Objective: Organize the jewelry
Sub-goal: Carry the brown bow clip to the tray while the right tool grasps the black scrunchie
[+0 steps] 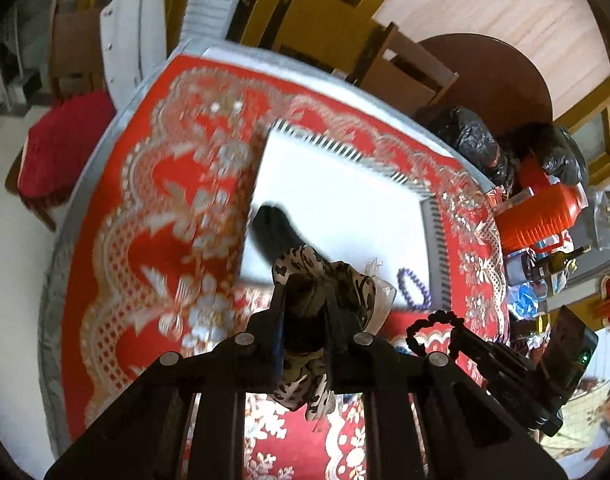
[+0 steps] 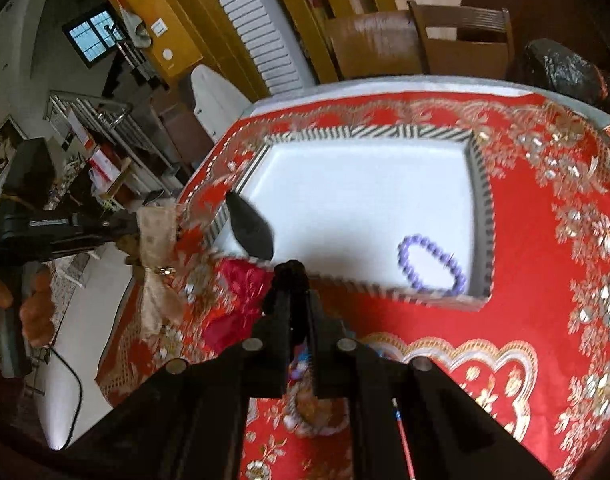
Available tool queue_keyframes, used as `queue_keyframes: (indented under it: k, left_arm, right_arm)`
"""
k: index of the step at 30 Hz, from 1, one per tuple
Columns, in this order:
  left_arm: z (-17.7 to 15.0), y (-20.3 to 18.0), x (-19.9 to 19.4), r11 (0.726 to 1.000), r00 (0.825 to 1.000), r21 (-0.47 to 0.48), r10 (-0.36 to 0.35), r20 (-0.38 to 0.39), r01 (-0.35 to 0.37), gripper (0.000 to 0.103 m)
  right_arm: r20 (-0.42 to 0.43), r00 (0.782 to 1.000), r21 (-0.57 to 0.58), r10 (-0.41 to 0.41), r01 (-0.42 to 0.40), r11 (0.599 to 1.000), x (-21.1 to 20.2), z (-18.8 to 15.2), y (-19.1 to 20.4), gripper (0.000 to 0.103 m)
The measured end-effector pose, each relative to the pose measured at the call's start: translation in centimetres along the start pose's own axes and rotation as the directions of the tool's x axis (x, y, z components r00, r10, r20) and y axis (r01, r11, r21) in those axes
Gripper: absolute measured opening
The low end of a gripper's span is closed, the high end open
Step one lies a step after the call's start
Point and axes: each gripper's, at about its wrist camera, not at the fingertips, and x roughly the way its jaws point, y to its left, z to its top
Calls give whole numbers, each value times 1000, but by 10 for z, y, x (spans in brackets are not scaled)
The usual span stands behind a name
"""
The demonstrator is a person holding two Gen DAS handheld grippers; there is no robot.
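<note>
- Red cloth (image 2: 517, 240) covers the table, and on it sits a white tray (image 2: 345, 184) with a striped rim.
- In the tray lie a purple bracelet (image 2: 431, 264) near the right wall and a dark, blurred item (image 2: 251, 228) at the left edge — we cannot tell what it is.
- Our left gripper (image 1: 305, 300) pinches a leopard-print scrunchie (image 1: 321, 276), held just short of the tray's near edge; its fabric hangs down between the jaws, long axis roughly vertical.
- Our right gripper (image 2: 293, 280) has its jaws pressed on a black beaded band (image 1: 433, 322), near the tray's front rim.
- We judge the step to be carrying pieces to the tray; next, each gripper must reach over the rim and let go — clear of the bracelet.
</note>
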Motion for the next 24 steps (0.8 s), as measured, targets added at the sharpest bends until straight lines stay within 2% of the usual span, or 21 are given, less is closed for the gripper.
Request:
queue_keyframes:
  k: [7,11,13,19,24]
  left_arm:
    - [48,-32,21,997,999,75,11,39,-13,0]
    - [74,-41,56,995,999,96,39,16,-40,0]
    - [84,-42,79,991,997,113,75,0,-74,0]
    - [94,-26,135,985,986,107,146,-78,-137,0]
    - [93,-19,155,973,975,125,206,-84,-195,0]
  right_arm:
    - [20,998,37,-52,52,998,20,35,-19,7]
    - [-10,998,99,-54,55,994,47,43,-36,7]
    - [-37,997,130,-62,66,989,65,45,-46,7]
    - [-114,991,193,-72,93,977,106,41,-69,7]
    - [-154,980,152,-123,147,977,122,38,-70,8]
